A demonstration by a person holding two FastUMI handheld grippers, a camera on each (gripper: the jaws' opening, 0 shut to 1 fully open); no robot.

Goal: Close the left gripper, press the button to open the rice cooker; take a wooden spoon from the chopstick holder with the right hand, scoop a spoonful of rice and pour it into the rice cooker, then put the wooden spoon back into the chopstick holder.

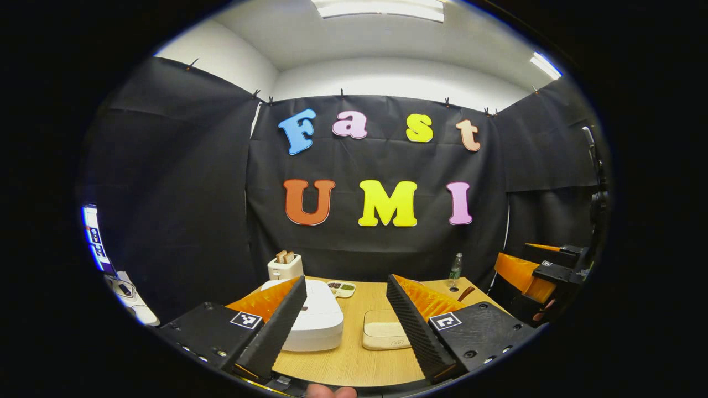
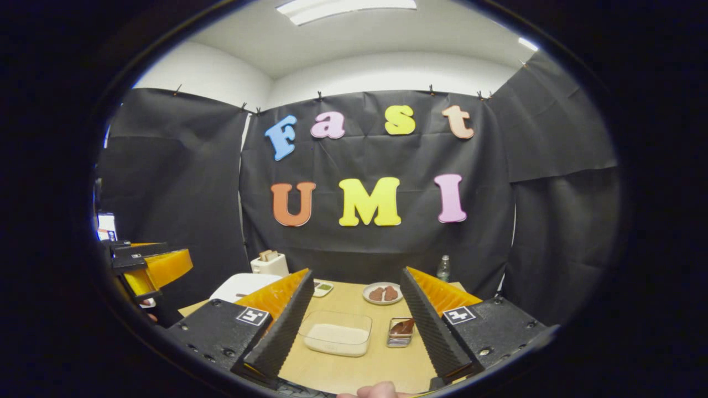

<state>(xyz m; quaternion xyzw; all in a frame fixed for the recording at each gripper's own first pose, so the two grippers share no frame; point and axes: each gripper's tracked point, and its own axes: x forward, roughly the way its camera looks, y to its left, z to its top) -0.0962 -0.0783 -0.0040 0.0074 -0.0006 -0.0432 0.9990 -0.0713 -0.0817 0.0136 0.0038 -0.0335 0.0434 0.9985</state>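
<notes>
Nearest to you, both claws hang above the tabletop (image 1: pixel 354 365) with nothing between their fingers: your left claw (image 1: pixel 345 315) stands wide open, and your right claw (image 2: pixel 354 318) stands wide open too. So the first step is not yet done — the left claw must close before it presses anything. Just past the left fingers sits the white rice cooker (image 1: pixel 315 318), lid down, on the near left of the tabletop; beside it, to its right, lies the clear container of rice (image 1: pixel 384 334). In the right gripper view that same rice container (image 2: pixel 337 338) lies between the fingers, with a small holder (image 2: pixel 400 331) just to its right, a brown spoon-like piece lying in it — likely the chopstick holder with the wooden spoon, though it is too small to be sure. Farther back stand a plate of brown food (image 2: pixel 383 293), a divided dish (image 1: pixel 342 288), a white toaster (image 1: pixel 285 266) and a bottle (image 1: pixel 455 270) against the cloth wall. I judge your next move calls for shutting the left fingers together, then bringing their tip down onto the cooker's lid button, whose exact spot I cannot make out. Keep the right claw open and clear until the lid lifts.
</notes>
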